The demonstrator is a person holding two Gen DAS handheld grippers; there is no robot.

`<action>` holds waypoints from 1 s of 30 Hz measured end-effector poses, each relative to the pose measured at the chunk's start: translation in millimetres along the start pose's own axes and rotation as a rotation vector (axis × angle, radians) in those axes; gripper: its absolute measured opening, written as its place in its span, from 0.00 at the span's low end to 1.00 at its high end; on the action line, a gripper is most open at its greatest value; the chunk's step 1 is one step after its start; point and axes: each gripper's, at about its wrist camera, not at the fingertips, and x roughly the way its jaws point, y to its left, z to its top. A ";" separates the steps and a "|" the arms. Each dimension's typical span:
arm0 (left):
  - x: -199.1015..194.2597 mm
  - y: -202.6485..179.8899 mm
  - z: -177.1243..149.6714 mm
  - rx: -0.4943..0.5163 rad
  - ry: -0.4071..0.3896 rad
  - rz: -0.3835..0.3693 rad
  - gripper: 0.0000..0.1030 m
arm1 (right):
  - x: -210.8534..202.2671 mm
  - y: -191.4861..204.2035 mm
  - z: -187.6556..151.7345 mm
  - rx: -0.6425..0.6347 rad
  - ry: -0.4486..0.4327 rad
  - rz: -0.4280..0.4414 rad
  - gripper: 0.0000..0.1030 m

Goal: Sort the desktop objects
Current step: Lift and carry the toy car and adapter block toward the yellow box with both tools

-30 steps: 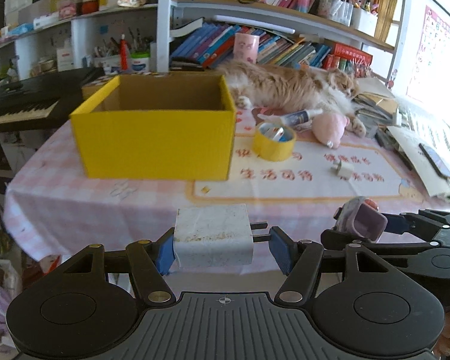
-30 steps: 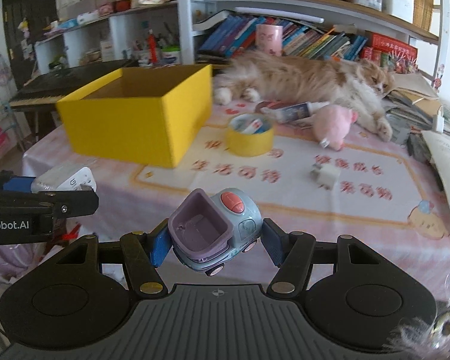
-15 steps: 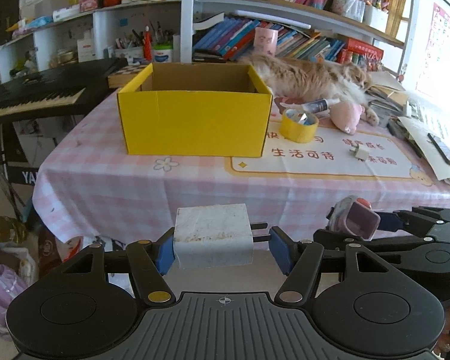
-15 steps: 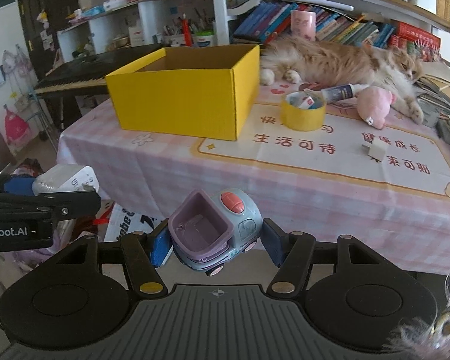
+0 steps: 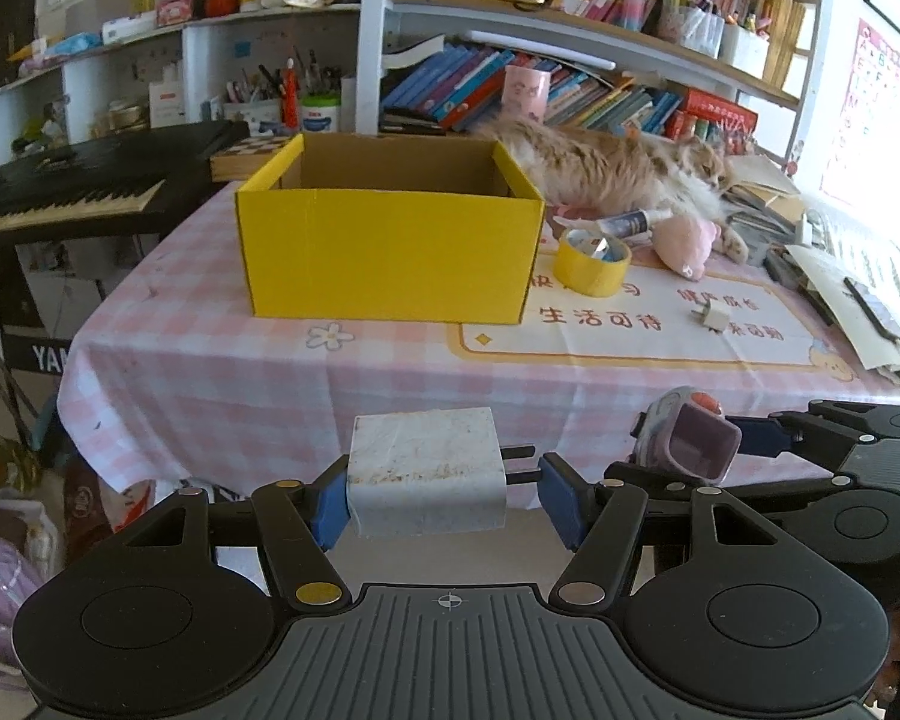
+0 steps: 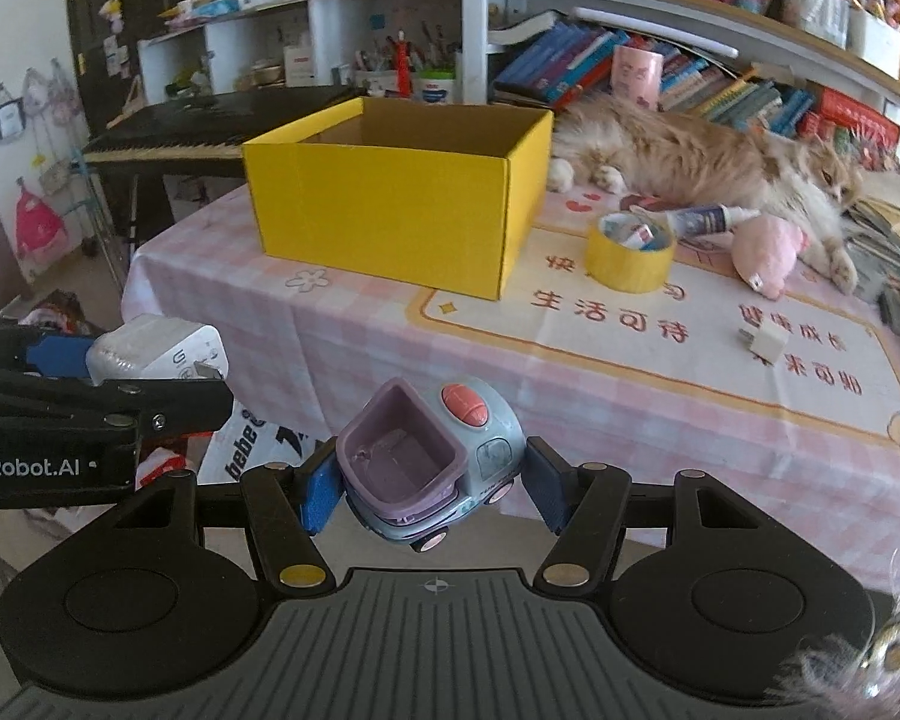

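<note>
My left gripper (image 5: 444,495) is shut on a white plug charger (image 5: 426,474), its prongs against the right pad; the charger (image 6: 156,351) also shows at the left of the right wrist view. My right gripper (image 6: 429,483) is shut on a grey-blue toy car (image 6: 432,456) with a purple tub and a red button; the toy car (image 5: 687,438) appears at the right of the left wrist view. Both are held off the table's near edge. An open yellow box (image 5: 390,240) stands on the pink checked table (image 5: 210,360); its inside floor is hidden.
Right of the box sit a yellow tape roll (image 5: 591,264), a small white plug (image 5: 714,318), a pink plush (image 5: 687,243) and a tube (image 5: 633,221). A cat (image 5: 618,171) lies along the back. A keyboard (image 5: 66,192) stands left; bags lie on the floor.
Both grippers have pulled back from the table with their objects still held. The yellow box and table look farther away, and the table's front edge and the floor have come into view.
</note>
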 end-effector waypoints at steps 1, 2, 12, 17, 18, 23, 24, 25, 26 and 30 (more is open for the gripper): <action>0.0 1.6 -0.5 -0.004 0.001 -0.001 0.63 | 0.7 1.5 0.7 -0.003 0.000 0.002 0.58; 0.1 3.0 -0.7 -0.010 0.002 -0.003 0.63 | 1.4 3.2 1.5 -0.007 0.000 0.002 0.58; -0.7 16.3 -3.5 -0.031 0.006 -0.008 0.63 | 7.3 15.2 5.3 -0.021 0.006 0.010 0.58; 2.0 21.4 0.0 -0.045 0.000 0.007 0.63 | 12.8 16.9 10.3 -0.021 0.012 0.028 0.58; 3.8 22.6 1.4 -0.051 -0.001 0.012 0.63 | 14.5 17.5 12.0 -0.026 0.011 0.031 0.58; 16.1 26.2 8.7 -0.073 0.004 0.036 0.63 | 29.5 15.6 22.9 -0.053 0.015 0.054 0.58; 18.7 26.5 10.8 -0.073 0.005 0.044 0.63 | 33.1 14.4 25.5 -0.056 0.018 0.060 0.58; 21.2 27.0 12.9 -0.073 0.005 0.053 0.63 | 37.0 13.2 28.2 -0.057 0.022 0.065 0.58; 23.7 27.8 15.0 -0.074 0.005 0.060 0.63 | 41.5 11.8 31.4 -0.058 0.025 0.073 0.58; 38.5 32.5 26.6 -0.091 0.012 0.078 0.63 | 58.6 7.8 45.4 -0.086 0.038 0.101 0.58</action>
